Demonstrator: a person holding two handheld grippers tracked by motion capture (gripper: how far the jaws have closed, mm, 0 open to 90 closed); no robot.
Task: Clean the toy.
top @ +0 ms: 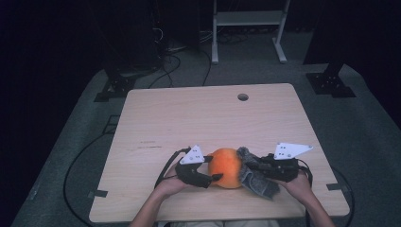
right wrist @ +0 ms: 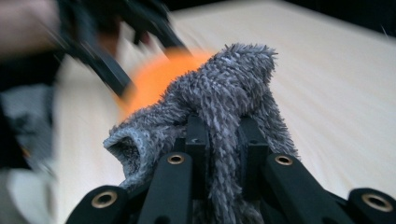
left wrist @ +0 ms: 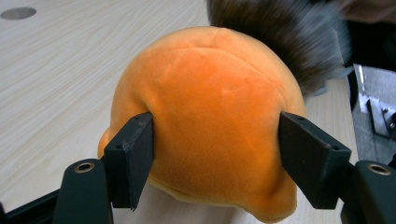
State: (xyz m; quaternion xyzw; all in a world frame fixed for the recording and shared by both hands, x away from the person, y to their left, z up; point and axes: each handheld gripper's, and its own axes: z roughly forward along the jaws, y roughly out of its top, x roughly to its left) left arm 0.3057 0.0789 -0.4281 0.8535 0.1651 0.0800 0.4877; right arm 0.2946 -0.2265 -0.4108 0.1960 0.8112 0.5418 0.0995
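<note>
Overhead, the orange plush (top: 227, 168) lies near the table's (top: 189, 113) front edge, left gripper (top: 213, 169) beside it. Up close its pads (left wrist: 133, 158) press the plush's flanks. Right gripper (right wrist: 223, 140) – clamped tight (plush blurred behind) – pinches the grey fuzzy cloth (right wrist: 224, 88).

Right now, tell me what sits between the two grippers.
In the high view, an orange plush toy sits between them: the left gripper has its jaws around it, and the right gripper pinches the toy's grey fuzzy part.
</note>
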